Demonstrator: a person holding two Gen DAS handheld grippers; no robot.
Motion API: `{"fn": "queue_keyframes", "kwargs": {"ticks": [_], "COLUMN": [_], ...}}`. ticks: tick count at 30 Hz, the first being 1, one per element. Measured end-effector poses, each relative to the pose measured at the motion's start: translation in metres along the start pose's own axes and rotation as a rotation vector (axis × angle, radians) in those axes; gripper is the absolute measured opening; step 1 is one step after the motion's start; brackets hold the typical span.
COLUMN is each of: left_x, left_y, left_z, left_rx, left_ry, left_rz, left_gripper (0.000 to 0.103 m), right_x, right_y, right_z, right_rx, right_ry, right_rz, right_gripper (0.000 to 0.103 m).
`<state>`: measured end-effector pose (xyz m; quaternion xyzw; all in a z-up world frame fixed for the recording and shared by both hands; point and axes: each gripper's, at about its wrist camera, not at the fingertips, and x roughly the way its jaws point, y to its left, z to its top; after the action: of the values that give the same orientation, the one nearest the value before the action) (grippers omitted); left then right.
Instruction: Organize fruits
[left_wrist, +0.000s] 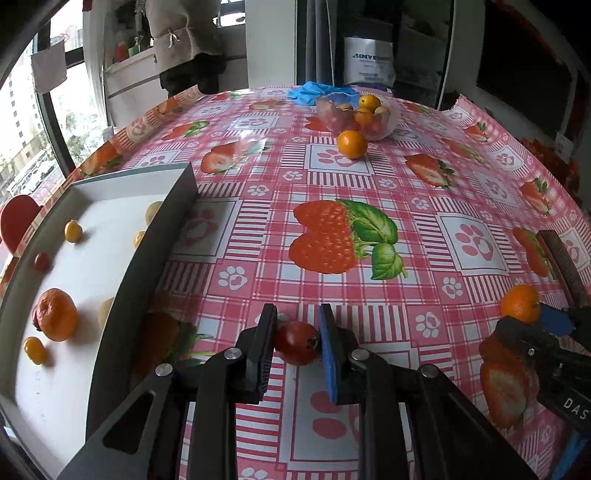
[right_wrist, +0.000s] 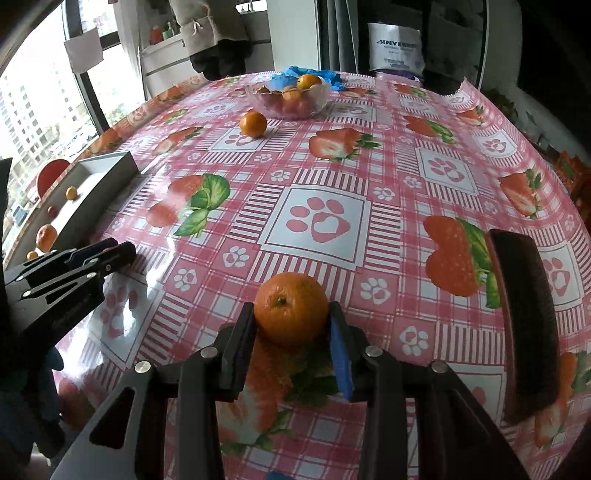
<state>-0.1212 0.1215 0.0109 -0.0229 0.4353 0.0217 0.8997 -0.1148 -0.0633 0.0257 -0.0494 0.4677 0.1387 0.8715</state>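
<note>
We find the left tongs clamped on a small red tomato beside the grey tray at the worktop's left edge, presumably for sorting. The right tongs grip a mandarin near a dark tray. A loose orange and glass bowl sit toward the far edge; nothing obstructs.

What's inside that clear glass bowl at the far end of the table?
The glass bowl holds small oranges, some pale round fruits and reddish ones lower down. How many lie at the bottom is unclear, since the top fruits cover them.
</note>
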Motion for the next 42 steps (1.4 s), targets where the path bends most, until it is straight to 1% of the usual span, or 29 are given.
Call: {"fn": "queue_keyframes", "kwargs": {"ticks": [3, 10, 17, 18, 19, 21, 22, 23, 24, 25, 27, 32, 35, 37, 38, 39, 40, 42], "left_x": [0.000, 0.000, 0.000, 0.000, 0.000, 0.001, 0.001, 0.001, 0.003, 0.004, 0.007, 0.007, 0.008, 0.008, 0.009, 0.010, 0.012, 0.012], "left_y": [0.000, 0.000, -0.001, -0.002, -0.002, -0.001, -0.001, 0.000, 0.003, 0.005, 0.009, 0.008, 0.008, 0.008, 0.009, 0.010, 0.010, 0.009], "left_z": [0.000, 0.000, -0.001, -0.001, -0.001, 0.000, 0.000, 0.001, 0.001, 0.001, 0.000, 0.001, 0.000, 0.000, 0.000, 0.001, 0.001, 0.000], "left_rx": [-0.001, -0.001, 0.012, 0.015, 0.020, 0.022, 0.022, 0.020, 0.007, -0.011, -0.036, -0.027, -0.028, -0.030, -0.035, -0.046, -0.045, -0.043], "left_ry": [0.002, 0.001, -0.007, -0.008, -0.009, -0.009, -0.011, -0.014, -0.009, -0.003, 0.013, 0.007, -0.005, -0.005, -0.002, 0.007, 0.020, 0.018], "left_rz": [-0.001, 0.001, 0.006, 0.006, 0.004, -0.003, 0.007, 0.035, 0.057, 0.049, 0.027, 0.026, 0.029, 0.029, 0.034, 0.036, 0.025, 0.029], "left_gripper": [0.024, 0.024, 0.024, 0.024, 0.024, 0.026, 0.031, 0.054, 0.082, 0.085, 0.085, 0.086, 0.086, 0.087, 0.091, 0.099, 0.100, 0.100], "right_x": [0.003, 0.008, 0.008, 0.008, 0.008, 0.009, 0.008, 0.008, 0.008, 0.008, 0.010, 0.013, 0.016, 0.020, 0.021, 0.021, 0.021, 0.020], "right_y": [0.001, 0.006, 0.005, 0.002, 0.000, -0.004, -0.004, -0.005, -0.005, -0.006, -0.008, -0.006, -0.003, 0.001, 0.002, 0.002, 0.002, 0.002], "right_z": [0.003, 0.006, 0.007, 0.006, 0.006, 0.006, 0.006, 0.005, 0.005, 0.004, 0.005, 0.007, 0.007, 0.007, 0.007, 0.007, 0.006, 0.006], "right_rx": [-0.013, -0.045, -0.036, -0.023, -0.015, -0.001, 0.002, 0.004, 0.005, 0.007, 0.018, 0.016, 0.012, 0.000, 0.001, 0.007, 0.007, 0.007], "right_ry": [0.003, 0.005, -0.012, -0.014, -0.014, -0.012, -0.014, -0.016, -0.020, -0.024, -0.025, -0.023, -0.025, -0.018, -0.018, -0.017, -0.018, -0.017], "right_rz": [-0.015, -0.035, -0.052, -0.050, -0.050, -0.054, -0.056, -0.058, -0.064, -0.075, -0.089, -0.095, -0.093, -0.094, -0.096, -0.094, -0.095, -0.095], "right_gripper": [0.042, 0.051, 0.057, 0.060, 0.066, 0.075, 0.076, 0.076, 0.076, 0.076, 0.080, 0.085, 0.092, 0.103, 0.103, 0.103, 0.103, 0.103]}}
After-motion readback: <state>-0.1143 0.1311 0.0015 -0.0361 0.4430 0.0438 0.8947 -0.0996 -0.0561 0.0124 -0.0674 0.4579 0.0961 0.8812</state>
